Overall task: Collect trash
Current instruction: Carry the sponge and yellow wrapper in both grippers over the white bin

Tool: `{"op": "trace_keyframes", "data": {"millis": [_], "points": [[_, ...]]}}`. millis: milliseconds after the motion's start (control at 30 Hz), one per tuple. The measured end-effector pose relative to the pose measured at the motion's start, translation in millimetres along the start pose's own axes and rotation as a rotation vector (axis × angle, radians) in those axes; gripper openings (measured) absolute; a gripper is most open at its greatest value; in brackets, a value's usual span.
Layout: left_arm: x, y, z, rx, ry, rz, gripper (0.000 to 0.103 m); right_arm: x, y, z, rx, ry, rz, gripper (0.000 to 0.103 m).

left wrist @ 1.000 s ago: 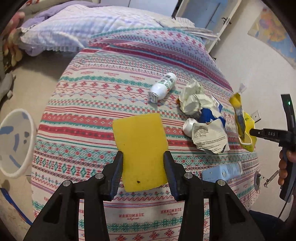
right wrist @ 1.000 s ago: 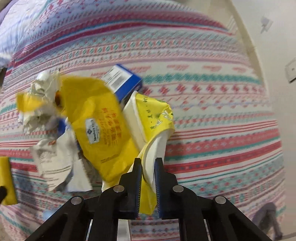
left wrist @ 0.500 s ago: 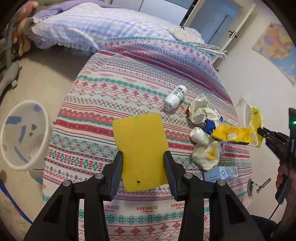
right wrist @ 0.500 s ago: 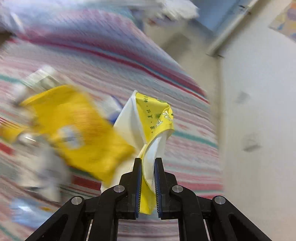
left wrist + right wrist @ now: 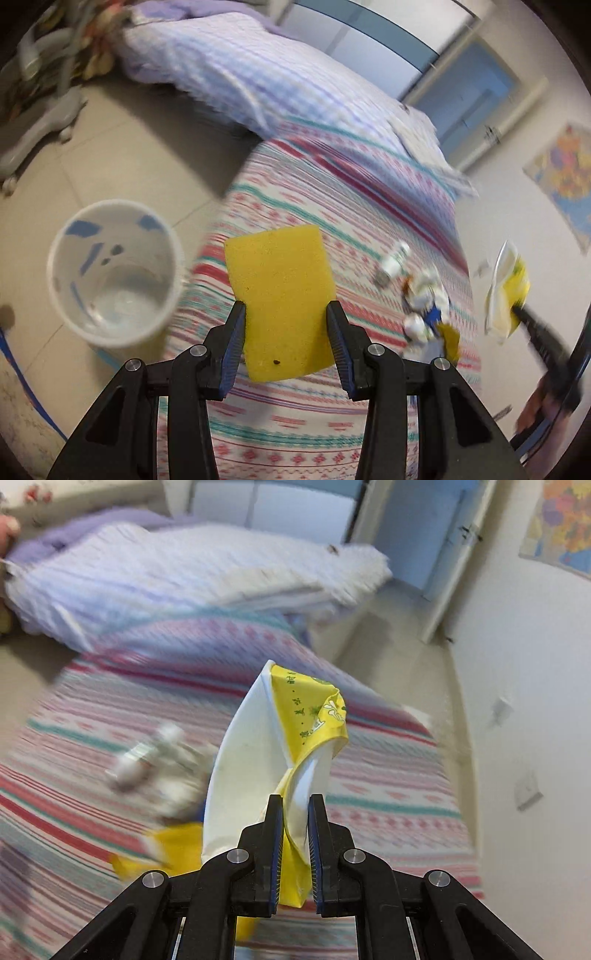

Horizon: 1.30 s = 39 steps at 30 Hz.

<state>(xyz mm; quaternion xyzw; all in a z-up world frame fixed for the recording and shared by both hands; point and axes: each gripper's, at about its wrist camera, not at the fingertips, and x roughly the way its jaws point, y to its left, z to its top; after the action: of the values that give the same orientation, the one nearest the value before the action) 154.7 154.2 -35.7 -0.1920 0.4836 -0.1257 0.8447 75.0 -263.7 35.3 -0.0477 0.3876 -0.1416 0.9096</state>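
Observation:
My left gripper (image 5: 285, 314) is shut on a yellow sponge (image 5: 280, 295) and holds it in the air above the near edge of the bed. My right gripper (image 5: 295, 805) is shut on a crumpled yellow and white wrapper (image 5: 280, 753), lifted clear of the bed; it also shows in the left wrist view (image 5: 506, 295). A white trash bin (image 5: 110, 273) stands on the floor left of the bed. A pile of trash (image 5: 424, 310) lies on the patterned bedspread: a small white bottle (image 5: 393, 258), crumpled paper, a yellow packet (image 5: 450, 341).
The bed (image 5: 332, 192) has a striped patterned cover and a lilac duvet (image 5: 258, 74) at the far end. A grey wheeled base (image 5: 40, 122) stands on the tiled floor at far left. A wall (image 5: 524, 701) runs along the bed's right side, with a doorway (image 5: 406, 535) beyond.
Both grippers have risen and tilted up, so the bin came nearer in the left view. The right gripper lifted the wrapper off the pile; the yellow packet fell back onto the bed.

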Motion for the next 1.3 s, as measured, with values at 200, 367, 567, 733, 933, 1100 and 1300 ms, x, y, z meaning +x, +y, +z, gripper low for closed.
{"op": "trace_keyframes", "data": {"millis": [200,367,567,733,933,1100,1300], "points": [[-24,102,35,-0.214,-0.04,0.061,0.046,3,83,7,-0.095,-0.015,0.172,0.011],[1,157,39,-0.354,0.037,0.091,0.046,18,159,-1,-0.189,0.024,0.302,0.011],[22,173,42,-0.389,0.075,0.12,0.046,32,255,-10,-0.253,0.064,0.467,0.011],[23,178,46,-0.396,0.072,0.11,0.047,46,324,-9,-0.243,0.111,0.576,0.011],[27,190,47,-0.378,0.09,0.208,0.048,60,385,-3,-0.278,0.147,0.648,0.012],[26,199,46,-0.4,0.089,0.218,0.048,74,418,-3,-0.298,0.174,0.672,0.012],[23,200,46,-0.383,0.07,0.263,0.048,87,446,-13,-0.367,0.201,0.694,0.012]]}}
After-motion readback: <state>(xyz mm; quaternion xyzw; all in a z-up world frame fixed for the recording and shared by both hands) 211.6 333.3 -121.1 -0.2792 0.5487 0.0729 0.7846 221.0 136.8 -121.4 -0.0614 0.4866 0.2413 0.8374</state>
